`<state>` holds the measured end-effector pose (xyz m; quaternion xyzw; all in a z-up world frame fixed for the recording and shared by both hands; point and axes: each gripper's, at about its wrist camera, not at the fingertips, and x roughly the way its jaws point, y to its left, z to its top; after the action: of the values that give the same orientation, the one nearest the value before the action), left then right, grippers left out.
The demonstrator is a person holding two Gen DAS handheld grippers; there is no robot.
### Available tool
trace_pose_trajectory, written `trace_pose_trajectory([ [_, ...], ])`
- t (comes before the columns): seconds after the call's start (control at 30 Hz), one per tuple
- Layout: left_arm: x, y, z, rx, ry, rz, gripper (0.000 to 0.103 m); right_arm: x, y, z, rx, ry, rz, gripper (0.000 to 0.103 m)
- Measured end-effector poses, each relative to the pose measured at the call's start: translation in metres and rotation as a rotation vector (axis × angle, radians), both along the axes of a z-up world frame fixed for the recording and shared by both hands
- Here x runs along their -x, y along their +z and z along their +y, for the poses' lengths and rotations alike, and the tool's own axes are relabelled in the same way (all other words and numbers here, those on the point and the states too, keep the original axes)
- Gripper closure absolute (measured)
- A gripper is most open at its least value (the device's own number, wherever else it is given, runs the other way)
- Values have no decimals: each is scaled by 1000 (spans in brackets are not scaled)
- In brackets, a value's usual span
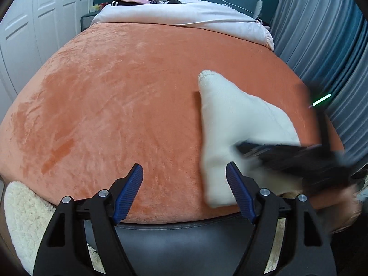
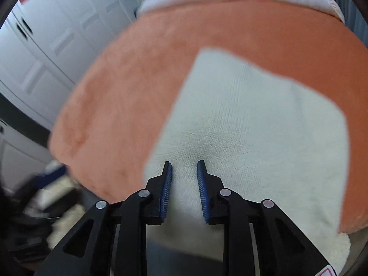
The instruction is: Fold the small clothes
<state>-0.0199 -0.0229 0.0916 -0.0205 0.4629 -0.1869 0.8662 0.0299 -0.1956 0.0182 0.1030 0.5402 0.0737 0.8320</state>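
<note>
right gripper (image 2: 184,164) jaws narrowly parted over white garment (image 2: 253,124) | on orange blanket (image 2: 142,73)

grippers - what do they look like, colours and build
Both match: the left gripper and right gripper have black plastic frames with triangular cut-outs, silver round rivets at the pivots, and two fingers faced with blue ribbed pads. No cables or sleeves show. A red-edged sticker corner shows by the right gripper's frame.

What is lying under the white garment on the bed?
Under the white garment the orange blanket shows all around its edges, and the near end hangs over the bed edge. Whether anything else lies beneath it cannot be seen: the cloth covers that spot. The right gripper straddles its fabric.
</note>
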Motion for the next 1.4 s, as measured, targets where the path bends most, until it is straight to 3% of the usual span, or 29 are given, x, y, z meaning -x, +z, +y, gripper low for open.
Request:
trace_pose_trajectory([
  [0.03, -1, -1, 2, -8, 4, 6, 31, -3, -5, 9, -3, 15, -60, 81],
  [0.1, 0, 0, 6, -12, 5, 5, 30, -8, 17, 16, 19, 43, -64, 83],
  [0.17, 0, 0, 8, 2, 12, 7, 26, 10, 42, 1, -61, 13, -102, 88],
  [0.23, -1, -2, 6, 27, 12, 18, 25, 34, 59, -18, -69, -43, -134, 88],
  [0.3, -3, -6, -3, 29, -8, 32, 25, 53, 48, -37, -15, -112, -106, 88],
  [0.37, -4, -10, -13, 25, -30, 39, 25, 53, 5, -55, 43, -166, 19, 91],
  [0.4, -5, -11, -22, 24, -48, 46, 25, 55, -7, -59, 16, -175, 19, 91],
  [0.47, -5, -11, -38, 10, -79, 43, 25, 62, 5, -66, -44, -212, -11, 90],
  [0.53, -8, -10, -53, -12, -105, 34, 24, 75, 30, -78, -63, -302, -85, 78],
  [0.6, -9, -11, -67, -17, -125, 20, 21, 94, 43, -95, -47, -379, -157, 42],
  [0.63, -11, -13, -75, -22, -130, 14, 19, 101, 44, -102, -24, -417, -165, 39],
  [0.7, -15, -21, -87, -35, -137, 29, 19, 104, 34, -121, -2, -471, -115, 39],
  [0.77, -20, -35, -100, -44, -137, 72, 19, 98, 8, -134, -59, -492, -37, 43],
  [0.8, -22, -40, -103, -50, -133, 90, 19, 95, -2, -136, -103, -481, -24, 64],
  [0.87, -24, -47, -110, -69, -124, 116, 19, 89, -10, -133, -124, -443, -19, 77],
  [1.0, -20, -48, -113, -93, -116, 92, 19, 96, 33, -140, -113, -426, -194, 80],
  [1.07, -21, -56, -117, -110, -110, 107, 19, 83, 17, -149, -93, -435, -151, 79],
  [1.13, -24, -66, -119, -112, -98, 154, 19, 72, -26, -159, -76, -404, -12, 68],
  [1.17, -26, -68, -118, -110, -87, 170, 19, 68, -32, -158, -107, -412, -21, 63],
  [1.23, -26, -65, -116, -106, -79, 166, 19, 63, -24, -159, -150, -422, -23, 63],
  [1.4, -30, -54, -120, -136, -58, 139, 13, 57, -10, -156, -118, -449, -41, 40],
])
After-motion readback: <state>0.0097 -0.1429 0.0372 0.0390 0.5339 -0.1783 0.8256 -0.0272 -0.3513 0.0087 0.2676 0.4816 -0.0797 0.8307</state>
